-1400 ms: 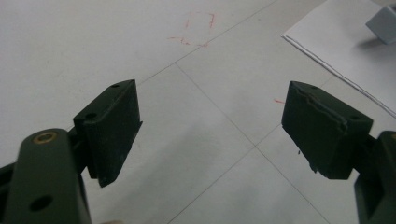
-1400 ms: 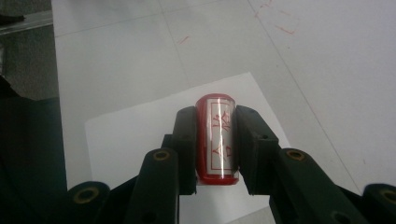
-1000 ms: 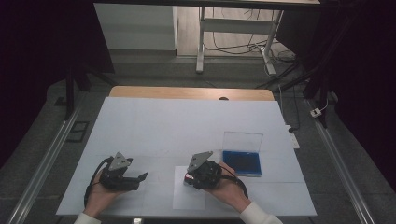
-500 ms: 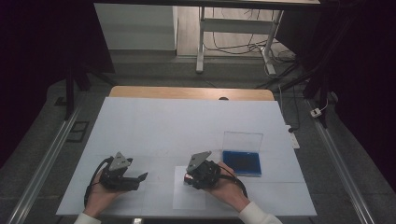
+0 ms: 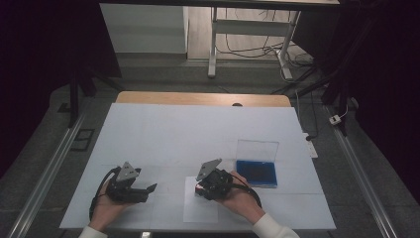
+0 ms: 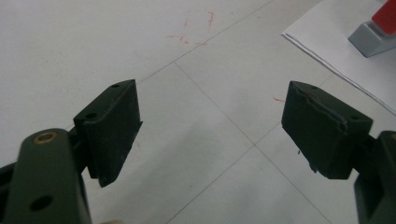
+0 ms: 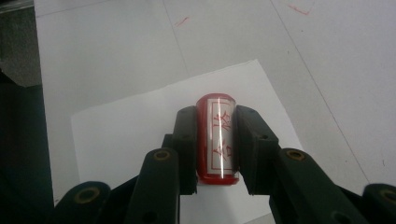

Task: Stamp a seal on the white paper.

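Note:
A red stamp (image 7: 218, 140) with a clear label of red characters is clamped between the pads of my right gripper (image 7: 217, 119), which is shut on it. It hangs over a white sheet of paper (image 7: 116, 135) near the table's front edge. In the high view my right gripper (image 5: 200, 187) is over that sheet (image 5: 198, 212). My left gripper (image 5: 147, 191) rests on the table to its left, and its jaws (image 6: 210, 116) stand wide open with nothing between them. The stamp's red and grey end (image 6: 376, 28) shows at the top right of the left gripper view.
An open case holding a blue ink pad (image 5: 256, 172), its clear lid (image 5: 257, 148) raised behind it, sits right of the right hand. The white table cover (image 5: 198, 134) stretches back to a wooden edge (image 5: 198, 98). Metal rails run along both sides.

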{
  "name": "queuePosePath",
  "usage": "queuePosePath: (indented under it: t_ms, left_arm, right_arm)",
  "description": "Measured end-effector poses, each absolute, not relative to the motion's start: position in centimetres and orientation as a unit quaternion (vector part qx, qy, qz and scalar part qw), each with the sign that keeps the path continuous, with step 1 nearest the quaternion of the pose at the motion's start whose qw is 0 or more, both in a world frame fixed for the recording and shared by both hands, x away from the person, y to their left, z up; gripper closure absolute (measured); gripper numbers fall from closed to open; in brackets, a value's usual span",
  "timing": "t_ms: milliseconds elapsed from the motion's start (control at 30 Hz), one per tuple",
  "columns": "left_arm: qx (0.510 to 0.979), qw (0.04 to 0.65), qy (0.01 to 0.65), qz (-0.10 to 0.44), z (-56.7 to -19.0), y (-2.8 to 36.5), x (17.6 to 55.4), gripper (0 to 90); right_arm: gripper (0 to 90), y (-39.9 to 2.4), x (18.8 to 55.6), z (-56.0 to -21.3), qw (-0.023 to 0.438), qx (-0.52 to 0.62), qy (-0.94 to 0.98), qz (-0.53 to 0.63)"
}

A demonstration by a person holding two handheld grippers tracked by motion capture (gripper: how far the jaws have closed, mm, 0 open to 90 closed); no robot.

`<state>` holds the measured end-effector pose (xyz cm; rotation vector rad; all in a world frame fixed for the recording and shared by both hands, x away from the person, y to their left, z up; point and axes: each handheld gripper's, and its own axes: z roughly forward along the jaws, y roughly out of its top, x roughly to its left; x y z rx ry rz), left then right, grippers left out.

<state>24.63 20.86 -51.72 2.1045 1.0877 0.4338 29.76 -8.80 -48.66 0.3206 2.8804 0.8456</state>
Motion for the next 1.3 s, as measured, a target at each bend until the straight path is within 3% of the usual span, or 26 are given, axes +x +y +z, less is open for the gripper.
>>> queuePosePath:
  t_ms: [1300]
  left_arm:
    - [0.817,0.358,0.421,0.167,-51.65,20.65,24.57,19.5]
  right_arm:
    - [71.6,-8.38,29.40,-49.10,0.074,0.106,0.957,0.261]
